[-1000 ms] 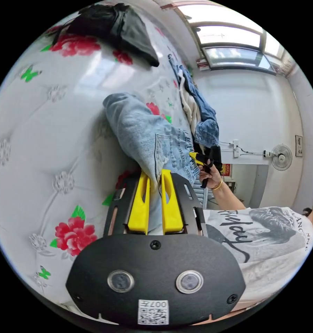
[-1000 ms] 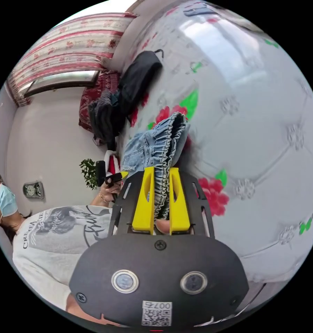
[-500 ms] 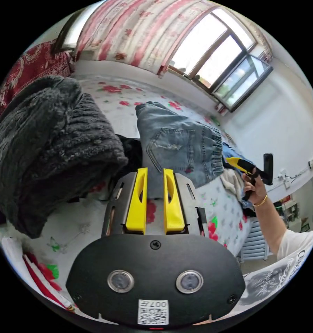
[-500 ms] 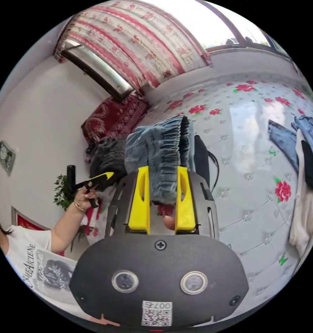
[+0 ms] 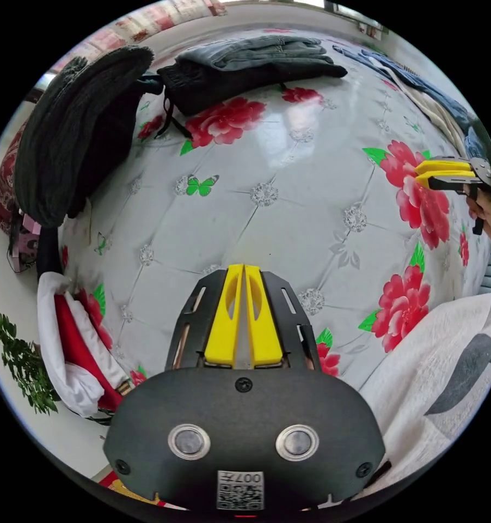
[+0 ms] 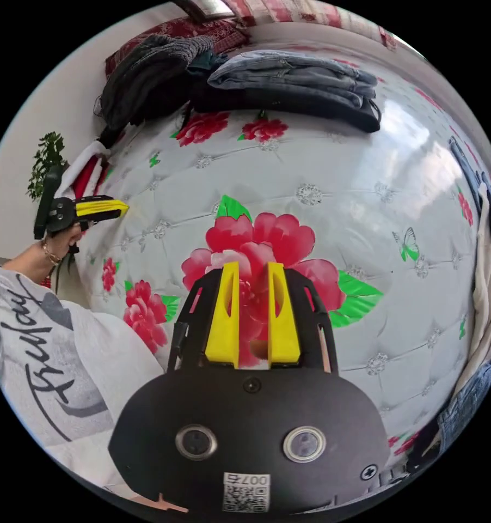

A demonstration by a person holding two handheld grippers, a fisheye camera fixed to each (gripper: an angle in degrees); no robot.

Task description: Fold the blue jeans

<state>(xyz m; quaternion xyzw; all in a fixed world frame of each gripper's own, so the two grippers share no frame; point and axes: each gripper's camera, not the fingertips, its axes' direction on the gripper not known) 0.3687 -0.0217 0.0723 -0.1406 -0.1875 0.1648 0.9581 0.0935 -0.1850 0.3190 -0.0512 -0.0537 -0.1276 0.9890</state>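
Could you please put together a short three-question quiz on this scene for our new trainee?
1. True or false: the left gripper is shut on nothing.
2. The folded blue jeans rest on: A) a dark folded garment; B) the floor; C) a chair.
3. Fill in: the bed cover is printed with red ____.

Key: 1 true; 2 A; 3 flowers.

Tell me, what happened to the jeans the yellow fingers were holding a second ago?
Both grippers let go. The folded light-blue denim jeans now lie on the dark folded clothes at the far end of the flowered white bed cover. The left gripper is shut and empty, the right gripper open and empty. The other clothes piles stayed put.
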